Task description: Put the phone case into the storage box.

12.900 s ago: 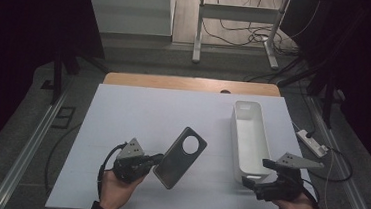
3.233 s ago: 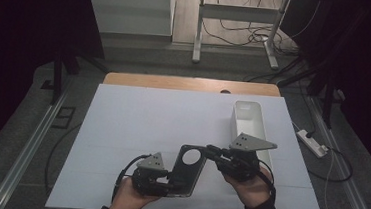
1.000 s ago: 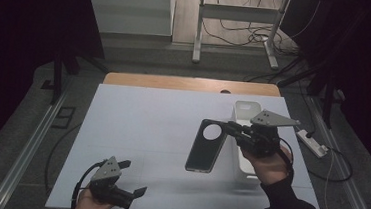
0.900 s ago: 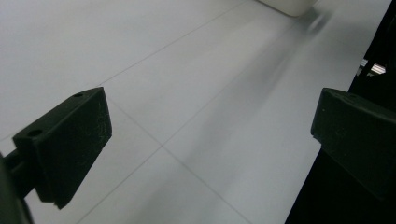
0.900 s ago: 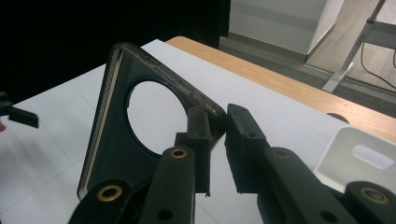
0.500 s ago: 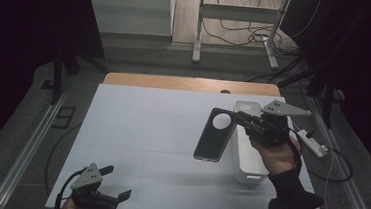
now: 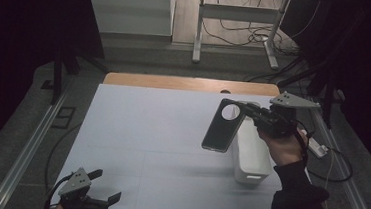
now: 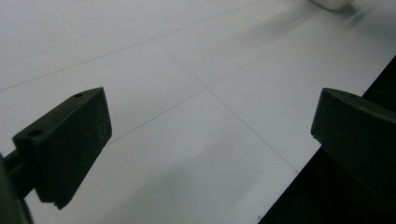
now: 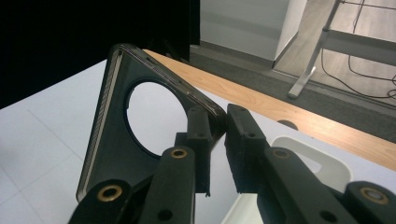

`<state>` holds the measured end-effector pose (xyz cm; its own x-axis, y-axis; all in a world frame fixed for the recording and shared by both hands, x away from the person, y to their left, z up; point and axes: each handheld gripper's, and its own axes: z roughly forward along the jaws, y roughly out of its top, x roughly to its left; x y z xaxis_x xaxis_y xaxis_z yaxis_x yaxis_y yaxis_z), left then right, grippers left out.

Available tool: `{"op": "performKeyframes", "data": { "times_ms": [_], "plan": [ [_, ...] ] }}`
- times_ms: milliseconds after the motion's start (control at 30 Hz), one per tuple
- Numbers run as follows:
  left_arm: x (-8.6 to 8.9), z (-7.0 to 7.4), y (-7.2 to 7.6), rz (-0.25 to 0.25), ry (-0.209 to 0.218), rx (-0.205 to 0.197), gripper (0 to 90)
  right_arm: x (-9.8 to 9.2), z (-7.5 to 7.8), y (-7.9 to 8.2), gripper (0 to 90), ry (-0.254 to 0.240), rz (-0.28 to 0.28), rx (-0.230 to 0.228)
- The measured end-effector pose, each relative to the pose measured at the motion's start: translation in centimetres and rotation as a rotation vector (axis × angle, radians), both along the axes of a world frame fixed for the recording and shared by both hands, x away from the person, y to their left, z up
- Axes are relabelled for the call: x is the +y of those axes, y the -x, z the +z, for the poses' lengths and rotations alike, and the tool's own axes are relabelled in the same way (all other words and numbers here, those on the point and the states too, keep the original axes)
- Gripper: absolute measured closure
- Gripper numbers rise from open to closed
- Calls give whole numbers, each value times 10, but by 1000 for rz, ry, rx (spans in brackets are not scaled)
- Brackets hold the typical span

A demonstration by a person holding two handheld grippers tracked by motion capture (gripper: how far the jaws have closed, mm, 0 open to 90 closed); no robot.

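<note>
Since the earlier high view, the left gripper (image 7: 101, 186) has been drawing back to the near left corner of the desk (image 7: 146, 131), while the right gripper (image 7: 241, 109) has been carrying the phone case (image 7: 224, 125) up and away toward the far right. At the bottom edge the left hand is being cut off, and its gripper's jaws are standing spread with nothing between them. Moving right, the dark phone case is hanging in the air, tilted, just left of the white bin (image 7: 250, 155); a large round camera hole is showing near its upper end. The right gripper (image 9: 217, 135) is pinching the case (image 9: 121, 140) by its upper corner. The bin's far end is being hidden behind gripper and hand.
</note>
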<state>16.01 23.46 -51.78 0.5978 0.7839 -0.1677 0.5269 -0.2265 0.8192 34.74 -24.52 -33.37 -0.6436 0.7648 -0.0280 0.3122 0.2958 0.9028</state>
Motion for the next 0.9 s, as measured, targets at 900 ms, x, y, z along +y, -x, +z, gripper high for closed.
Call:
{"op": "performKeyframes", "data": {
  "times_ms": [900],
  "plan": [
    [-2,0,1,5,-29,15,0,-32,8,-38,800,18,-112,-37]
  ]
}}
